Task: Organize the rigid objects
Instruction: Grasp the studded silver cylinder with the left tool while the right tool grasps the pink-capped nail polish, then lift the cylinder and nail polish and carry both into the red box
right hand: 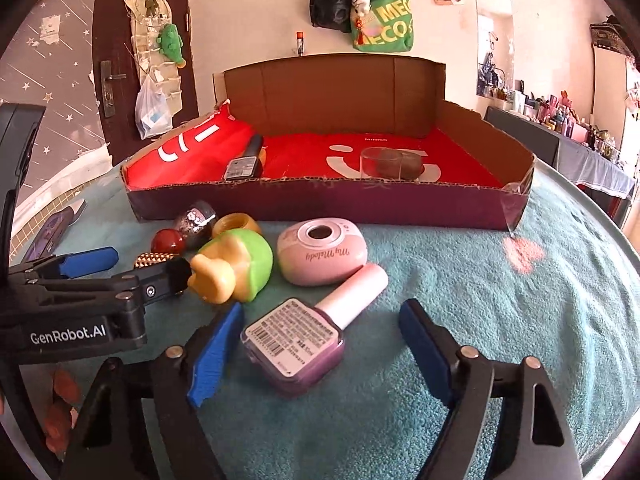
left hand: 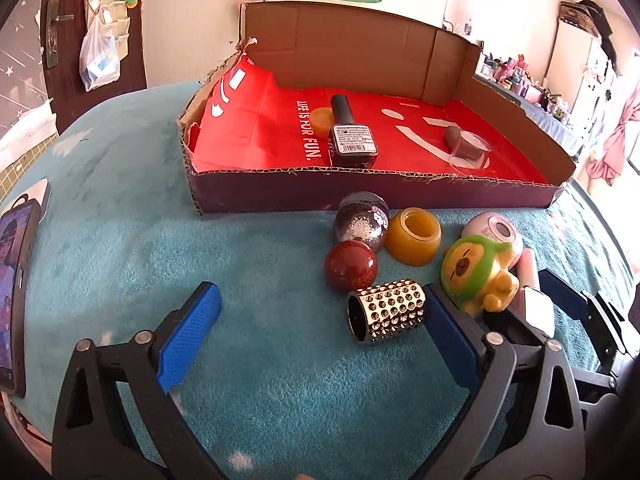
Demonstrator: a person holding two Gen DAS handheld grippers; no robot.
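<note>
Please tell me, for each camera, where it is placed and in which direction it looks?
Left wrist: on the left hand-held gripper, looking down and forward at the studded cylinder; its open blue fingers show.
Right wrist: on the right hand-held gripper, facing the purple nail polish bottle lying between its fingers.
Both share the cardboard box and green toy.

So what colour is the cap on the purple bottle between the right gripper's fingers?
Pale pink cap, clearest in the right wrist view.

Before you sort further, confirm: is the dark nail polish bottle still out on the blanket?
No, the dark nail polish bottle lies inside the cardboard box, on its red lining.
</note>
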